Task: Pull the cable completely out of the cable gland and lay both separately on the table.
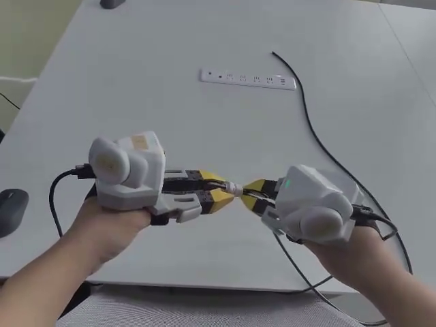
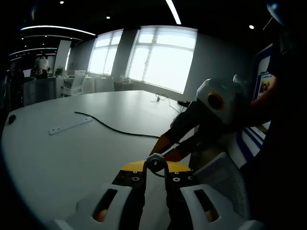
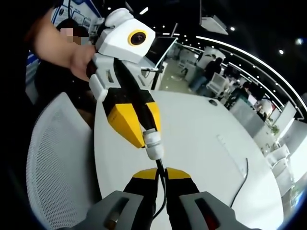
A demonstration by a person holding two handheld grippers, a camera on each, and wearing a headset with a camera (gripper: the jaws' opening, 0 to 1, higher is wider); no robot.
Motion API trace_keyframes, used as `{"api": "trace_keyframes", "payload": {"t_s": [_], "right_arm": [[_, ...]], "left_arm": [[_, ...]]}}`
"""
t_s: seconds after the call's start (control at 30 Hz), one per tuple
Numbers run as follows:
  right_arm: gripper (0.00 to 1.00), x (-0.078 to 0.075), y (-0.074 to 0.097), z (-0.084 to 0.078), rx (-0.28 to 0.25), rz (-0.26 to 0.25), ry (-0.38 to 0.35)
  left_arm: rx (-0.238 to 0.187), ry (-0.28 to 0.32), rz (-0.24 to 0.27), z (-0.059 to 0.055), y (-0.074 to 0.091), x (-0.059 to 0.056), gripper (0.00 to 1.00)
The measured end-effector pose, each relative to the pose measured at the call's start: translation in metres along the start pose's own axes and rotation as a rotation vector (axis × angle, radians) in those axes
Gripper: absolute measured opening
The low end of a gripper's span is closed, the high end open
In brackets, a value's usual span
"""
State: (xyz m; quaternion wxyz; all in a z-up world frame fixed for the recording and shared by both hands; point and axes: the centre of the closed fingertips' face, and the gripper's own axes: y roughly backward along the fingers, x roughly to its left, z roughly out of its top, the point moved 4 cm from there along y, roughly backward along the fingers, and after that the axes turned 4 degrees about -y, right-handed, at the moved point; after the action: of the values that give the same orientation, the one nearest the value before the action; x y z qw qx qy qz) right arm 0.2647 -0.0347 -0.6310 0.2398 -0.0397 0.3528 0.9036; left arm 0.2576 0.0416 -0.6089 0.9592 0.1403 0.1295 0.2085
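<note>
While left claw (image 1: 221,191) clamps cable gland (image 3: 152,143), right claw (image 1: 252,190) pinches cable (image 3: 160,173).

Both forearms reach in over the near edge of the table (image 1: 204,109). The left hand (image 1: 109,225) and right hand (image 1: 354,252) each hold a gripper level above it. The left gripper (image 1: 223,191) and right gripper (image 1: 253,193) point at each other, tips almost meeting. The left's jaws are clamped on the gland (image 3: 153,143), the right's on the cable (image 3: 160,168).
</note>
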Motion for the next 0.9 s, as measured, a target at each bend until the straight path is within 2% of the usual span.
{"api": "trace_keyframes", "payload": {"t_s": [0.57,0.7,0.9], "right_arm": [[0.00,-0.014,-0.001,-0.030,0.029,-0.030,-0.108],[0.00,-0.013,-0.001,-0.045,0.063,-0.030,-0.119],[0.00,-0.013,0.003,-0.059,0.083,-0.041,-0.139]], "left_arm": [[-0.024,0.016,0.006,0.005,0.001,0.001,0.15],[-0.030,0.022,0.017,0.006,0.003,0.003,0.15],[-0.030,0.029,0.023,0.004,0.004,0.004,0.15]]}}
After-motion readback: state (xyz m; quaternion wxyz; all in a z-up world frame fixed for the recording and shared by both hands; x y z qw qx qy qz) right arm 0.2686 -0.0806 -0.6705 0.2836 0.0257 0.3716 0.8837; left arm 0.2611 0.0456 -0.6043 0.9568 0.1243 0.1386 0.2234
